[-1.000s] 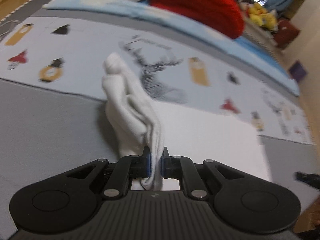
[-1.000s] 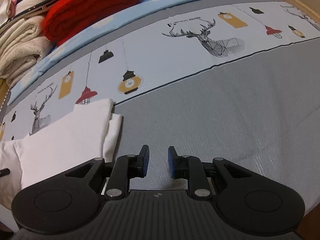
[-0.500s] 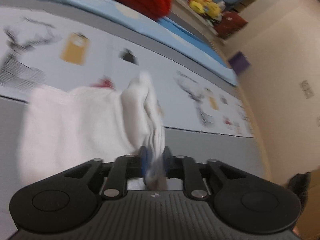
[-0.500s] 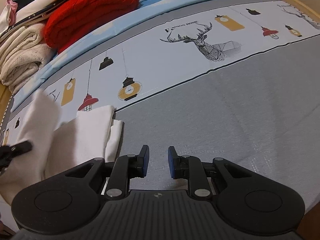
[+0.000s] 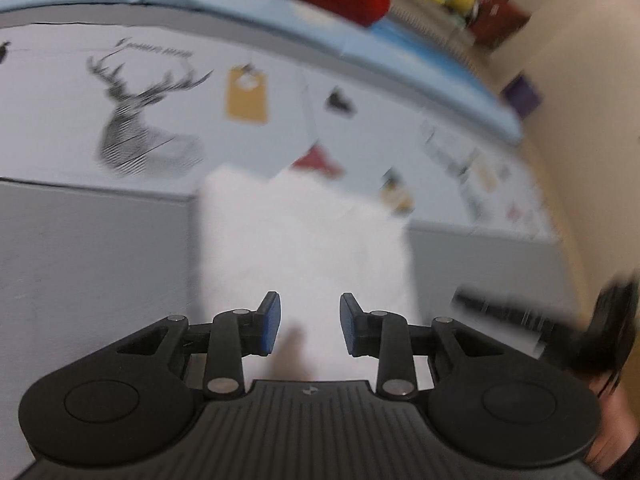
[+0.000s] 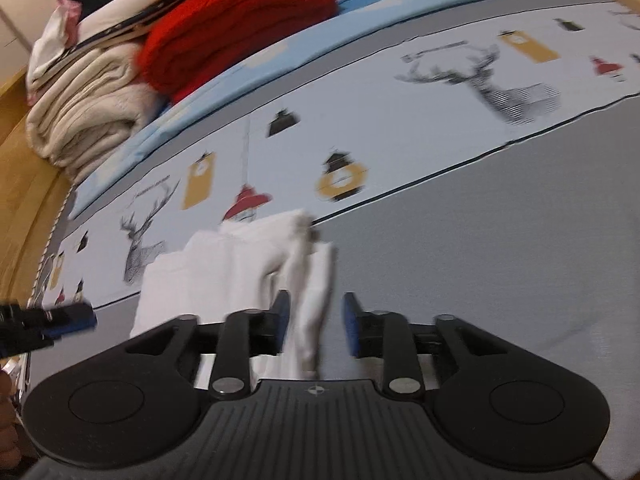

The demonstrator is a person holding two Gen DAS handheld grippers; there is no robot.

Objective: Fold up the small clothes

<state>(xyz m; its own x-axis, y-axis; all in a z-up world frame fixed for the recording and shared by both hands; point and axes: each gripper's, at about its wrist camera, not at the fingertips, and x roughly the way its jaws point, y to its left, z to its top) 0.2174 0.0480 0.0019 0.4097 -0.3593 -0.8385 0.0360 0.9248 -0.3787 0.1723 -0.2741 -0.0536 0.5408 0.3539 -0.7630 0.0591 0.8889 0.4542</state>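
Observation:
A small white garment (image 5: pixel 304 248) lies folded on the grey part of the bedsheet. My left gripper (image 5: pixel 307 326) is open and empty, just above the garment's near edge. In the right wrist view the same garment (image 6: pixel 224 276) lies at centre left, with a raised fold of it (image 6: pixel 312 300) standing between the open fingers of my right gripper (image 6: pixel 316 326). The fingers do not pinch it. The left gripper (image 6: pixel 52 320) shows at the left edge of the right wrist view, and the right gripper (image 5: pixel 520 312) shows blurred at the right of the left wrist view.
The bedsheet (image 6: pixel 500 264) is grey near me and pale with deer and lantern prints farther off. A red knit (image 6: pixel 240 32) and a cream blanket stack (image 6: pixel 84 108) lie at the back. A wooden bed edge (image 6: pixel 24 184) runs on the left.
My left gripper carried the pinched white cloth across, laid it over the garment and opened. My right gripper moved left to the garment's edge, still open.

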